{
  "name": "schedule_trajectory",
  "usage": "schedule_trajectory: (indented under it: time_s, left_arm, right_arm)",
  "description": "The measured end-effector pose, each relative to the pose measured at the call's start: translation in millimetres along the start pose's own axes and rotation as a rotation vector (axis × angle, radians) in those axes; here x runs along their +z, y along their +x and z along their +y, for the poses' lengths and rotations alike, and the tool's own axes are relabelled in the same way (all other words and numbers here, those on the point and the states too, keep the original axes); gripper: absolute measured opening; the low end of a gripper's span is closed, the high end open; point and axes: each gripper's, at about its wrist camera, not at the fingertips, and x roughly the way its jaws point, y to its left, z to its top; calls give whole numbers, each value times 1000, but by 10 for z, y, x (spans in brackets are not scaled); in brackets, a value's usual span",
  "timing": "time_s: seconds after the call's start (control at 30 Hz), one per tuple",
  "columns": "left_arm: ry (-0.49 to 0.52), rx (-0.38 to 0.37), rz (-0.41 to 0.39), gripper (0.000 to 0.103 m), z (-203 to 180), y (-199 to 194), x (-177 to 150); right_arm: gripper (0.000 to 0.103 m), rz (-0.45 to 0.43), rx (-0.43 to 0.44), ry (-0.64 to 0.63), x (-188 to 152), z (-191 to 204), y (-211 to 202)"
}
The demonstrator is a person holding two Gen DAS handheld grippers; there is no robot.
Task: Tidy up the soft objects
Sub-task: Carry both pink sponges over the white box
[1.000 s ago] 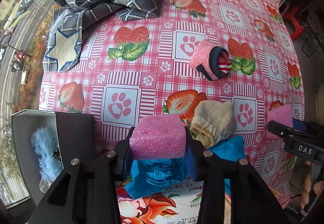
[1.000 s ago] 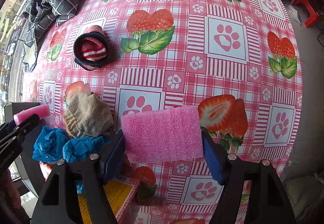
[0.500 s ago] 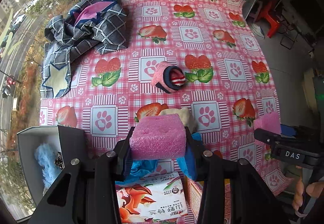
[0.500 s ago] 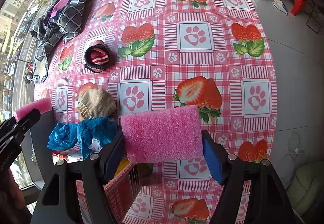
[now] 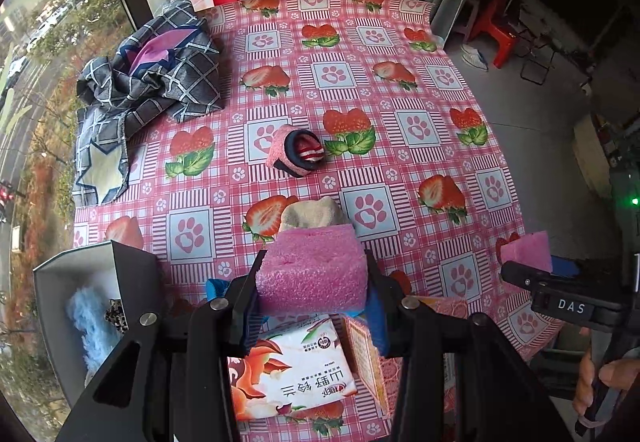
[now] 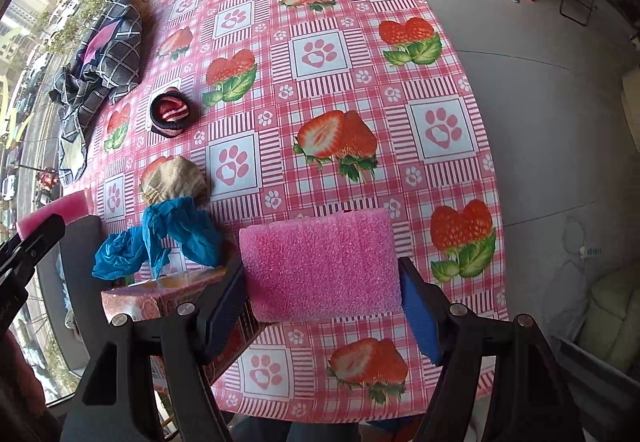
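Soft objects mostly lie unsorted: socks (image 5: 298, 155) at 12 o'clock, mitt (image 5: 310, 213) nearer, cloth (image 5: 152, 82) at 10. Left gripper (image 5: 312, 278) and right gripper (image 6: 322, 282) each clamp a sponge. Box (image 5: 72, 306) at 8 holds fluff.

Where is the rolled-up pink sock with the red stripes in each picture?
Left wrist view: the rolled pink sock lies near the middle of the picture, on the tablecloth, beyond the beige sock.
Right wrist view: the rolled pink sock sits left of centre, in the upper half.
Shared landmark: the checked dark cloth heaped by the window, left of the sock in both.
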Motion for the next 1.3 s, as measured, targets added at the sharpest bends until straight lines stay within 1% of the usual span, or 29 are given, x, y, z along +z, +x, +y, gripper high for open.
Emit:
schedule_trajectory:
  time_s: [0.13, 0.23, 0.33, 0.5, 0.6, 0.83, 1.3]
  left_arm:
    - [1, 12, 8, 46, 106, -68, -214]
    - [-21, 6, 22, 46, 210, -115, -399]
    - [-47, 2, 25, 46, 314, -181, -580]
    - [-58, 12, 39, 46, 438, -250, -872]
    - [-76, 4, 47, 46, 514, -279, -1008]
    - [-96, 10, 16, 46, 659, -441, -1179]
    - [-128, 19, -14, 46, 891, -631, -1419]
  right_arm:
    - [73, 6, -15, 6, -216, 1, -42]
    - [73, 14, -25, 0, -380, 34, -47]
    - [73, 20, -42, -19, -546, 92, -57]
    - [73, 44, -53, -46, -834, 190, -58]
    - [73, 64, -53, -75, -1000, 284, -41]
    - [73, 83, -46, -163, -1294, 598, -23]
    - [73, 67, -32, -295, -1554, 1101, -55]
